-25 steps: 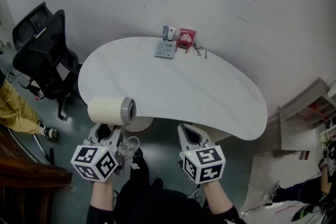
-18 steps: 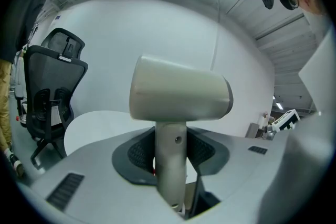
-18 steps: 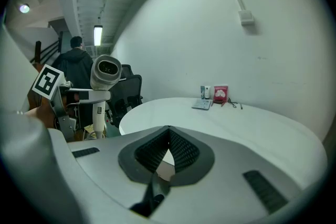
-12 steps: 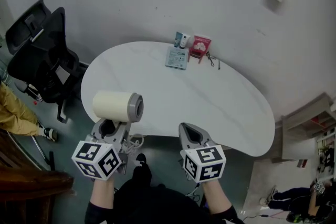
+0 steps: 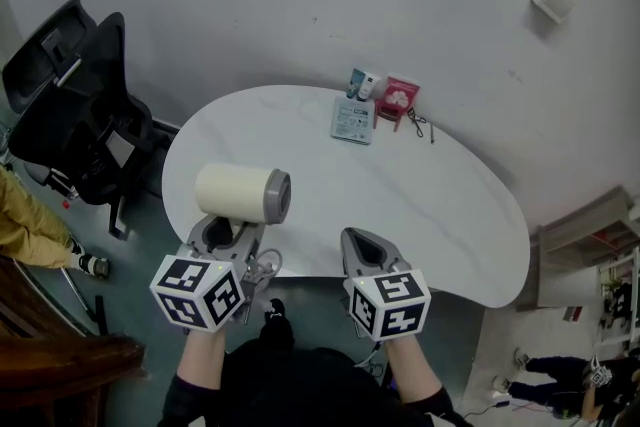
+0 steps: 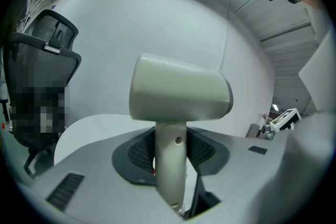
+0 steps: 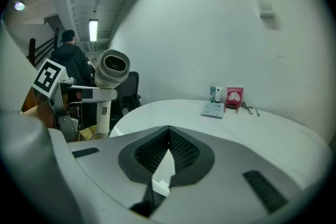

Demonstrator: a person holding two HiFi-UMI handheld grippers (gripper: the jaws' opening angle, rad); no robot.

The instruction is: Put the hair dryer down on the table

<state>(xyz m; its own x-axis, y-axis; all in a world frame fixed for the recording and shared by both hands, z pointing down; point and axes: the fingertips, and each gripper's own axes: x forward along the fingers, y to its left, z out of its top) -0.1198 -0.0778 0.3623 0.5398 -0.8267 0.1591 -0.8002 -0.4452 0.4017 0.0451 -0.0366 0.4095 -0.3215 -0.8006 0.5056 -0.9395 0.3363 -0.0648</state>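
The left gripper (image 6: 170, 153) is clamping its jaws on the handle of the hair dryer (image 6: 178, 97). The dark pads are pressing on both sides of the pale handle, so the jaws are standing fairly wide apart with the handle filling the gap. The handle is standing roughly upright and the barrel is lying crosswise above it, with its grey end pointing toward the person's right. A white cord (image 5: 262, 265) is dangling just beside the left gripper.

The right gripper (image 7: 168, 150) is carrying nothing. Its jaws are meeting at the tips with only a narrow wedge of light behind them, and it is hanging at the near edge of the bench (image 5: 420, 205), just to the right of the dryer.

In the head view the dryer's barrel is overlapping the near left part of the bench, but the handle is sitting in the jaws and no part of the dryer appears to be resting on the top. By my reading the dryer is being carried in and the putting down is not yet done. Left to do is bringing it over the top, lowering it until it is lying there, and opening the jaws.

The near half of the bench is bare. Two small bottles (image 5: 364, 83), a red card (image 5: 401, 97) and a flat packet (image 5: 352, 120) are sitting together at the far edge, well apart from the dryer. A black office chair (image 5: 70, 105) is standing off the left end.
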